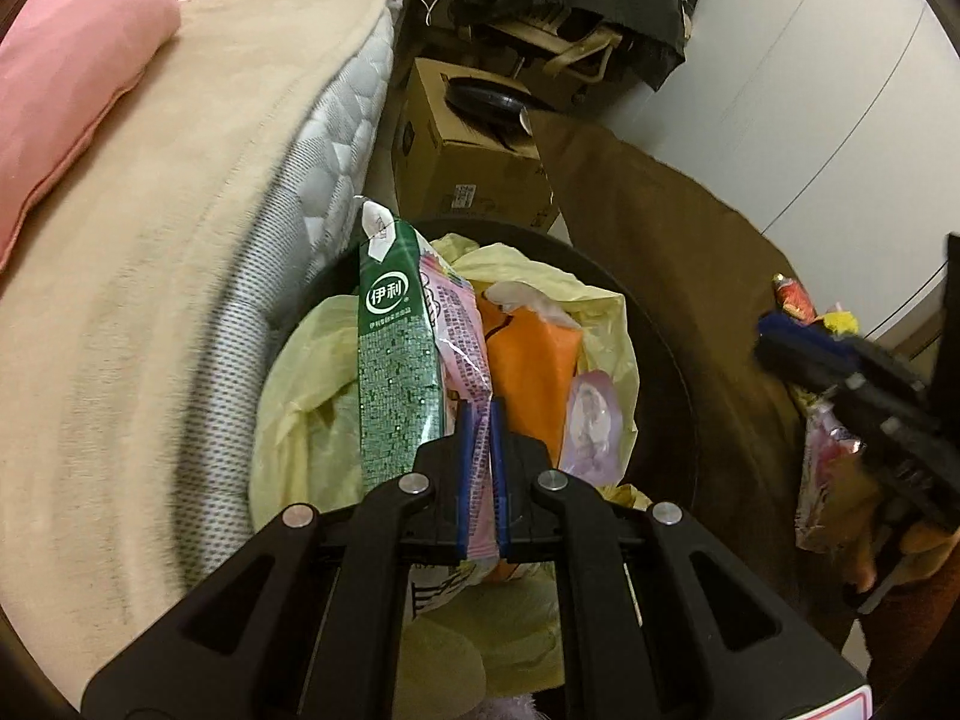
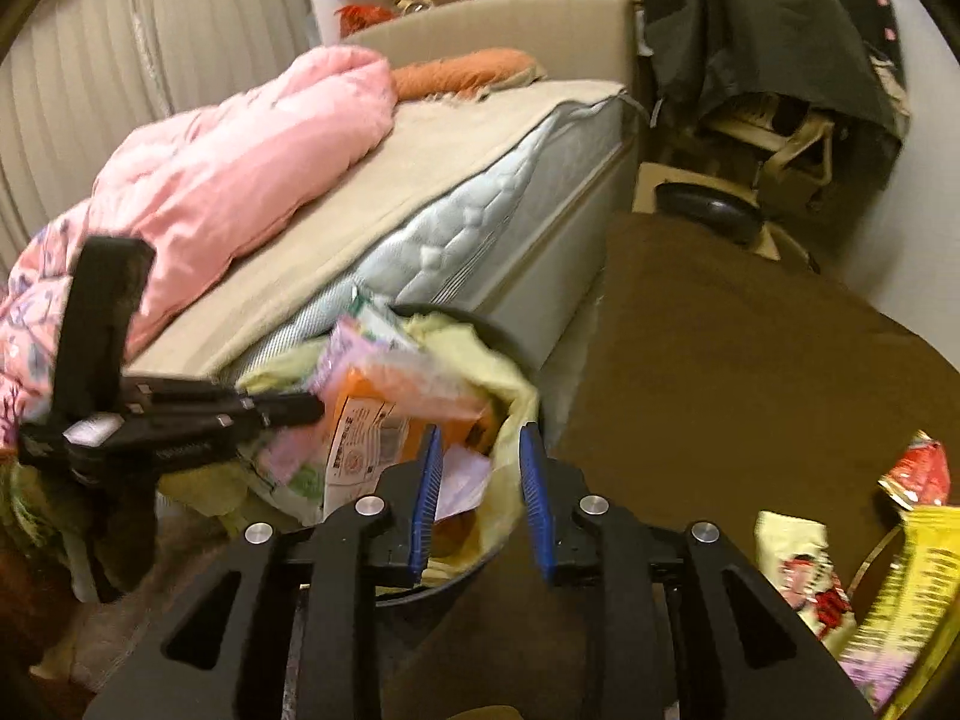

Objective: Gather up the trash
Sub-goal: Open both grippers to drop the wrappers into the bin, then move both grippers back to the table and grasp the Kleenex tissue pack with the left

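Pink wrapper (image 1: 465, 348) upright, long axis pointing up, clamped in left hand-held gripper (image 1: 480, 414); right hand-held gripper (image 2: 480, 450) apart.

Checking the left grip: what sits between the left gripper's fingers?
A pink wrapper, pinched between the left gripper's blue fingers above the bin; left wrist view.

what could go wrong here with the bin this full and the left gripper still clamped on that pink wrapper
1. The bin is heaped above its rim; the green carton stands tall at the edge by the bed and might tip out.
2. The left gripper is shut on the pink wrapper; pulling away before releasing would likely drag it back out.
3. The right gripper hangs open over the yellow liner and could snag it.
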### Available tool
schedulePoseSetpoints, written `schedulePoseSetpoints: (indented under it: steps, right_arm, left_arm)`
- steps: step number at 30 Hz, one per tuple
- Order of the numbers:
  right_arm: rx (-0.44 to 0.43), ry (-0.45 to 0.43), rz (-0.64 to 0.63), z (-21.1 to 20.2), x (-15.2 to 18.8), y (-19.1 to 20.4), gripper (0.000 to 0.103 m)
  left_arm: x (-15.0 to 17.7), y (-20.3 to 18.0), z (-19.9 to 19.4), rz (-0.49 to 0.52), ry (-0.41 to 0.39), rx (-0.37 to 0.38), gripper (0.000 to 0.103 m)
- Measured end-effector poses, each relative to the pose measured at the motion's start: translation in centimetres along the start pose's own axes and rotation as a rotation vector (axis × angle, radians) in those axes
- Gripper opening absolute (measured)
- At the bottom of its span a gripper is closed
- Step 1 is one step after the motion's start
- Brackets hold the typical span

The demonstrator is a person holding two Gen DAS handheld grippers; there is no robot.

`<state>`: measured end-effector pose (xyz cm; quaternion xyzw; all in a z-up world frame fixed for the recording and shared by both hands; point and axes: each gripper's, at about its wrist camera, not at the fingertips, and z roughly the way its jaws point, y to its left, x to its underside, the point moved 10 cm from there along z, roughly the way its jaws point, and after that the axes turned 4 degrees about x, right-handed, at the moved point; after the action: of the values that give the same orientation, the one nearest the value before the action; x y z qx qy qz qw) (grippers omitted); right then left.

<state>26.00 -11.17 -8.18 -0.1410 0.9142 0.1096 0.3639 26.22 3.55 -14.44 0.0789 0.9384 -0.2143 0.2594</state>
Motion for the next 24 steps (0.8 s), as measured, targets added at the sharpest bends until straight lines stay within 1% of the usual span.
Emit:
schedulePoseSetpoints:
  steps: [3, 5, 7, 9, 11, 13, 20, 22, 23, 24]
  right_arm:
    - [0.026, -0.021, 0.014, -1.0, -0.5, -1.2, 0.026]
    - [0.041, -0.026, 0.029, -1.7, -0.4, -2.1, 0.030]
    - [0.057, -0.031, 0.044, -2.4, -0.3, -3.0, 0.032]
    - [0.088, -0.041, 0.041, -3.3, 0.0, -4.0, 0.032]
    - [0.108, -0.047, 0.041, -3.9, 0.3, -4.6, 0.032]
    - [0.128, -0.051, 0.052, -4.8, 0.8, -5.5, 0.032]
    - [0.190, -0.078, 0.102, -8.3, 2.4, -8.8, 0.032]
    - [0.221, -0.093, 0.118, -9.8, 3.0, -10.2, 0.033]
    - [0.238, -0.100, 0.129, -10.6, 3.4, -10.9, 0.034]
    - [0.251, -0.105, 0.140, -11.3, 3.8, -11.6, 0.042]
  left_arm:
    - [0.4, -0.4, 0.9, 0.012, 0.016, -0.015, 0.007]
    - [0.4, -0.4, 0.9, -0.001, 0.016, -0.008, 0.008]
    - [0.4, -0.8, 0.3, -0.018, 0.004, 0.012, 0.013]
    - [0.3, -1.2, -0.6, -0.014, -0.013, 0.015, 0.022]
    - [0.2, -1.5, -1.5, -0.003, -0.035, -0.009, 0.025]
    - [-0.1, -2.1, -2.5, 0.010, -0.059, -0.029, 0.025]
    - [-0.3, -5.7, -5.2, 0.064, -0.129, -0.041, 0.029]
    - [-0.2, -7.3, -5.8, 0.083, -0.153, -0.026, 0.030]
    - [-0.1, -8.1, -6.0, 0.090, -0.161, -0.013, 0.031]
    - [0.2, -9.4, -6.1, 0.103, -0.167, 0.010, 0.033]
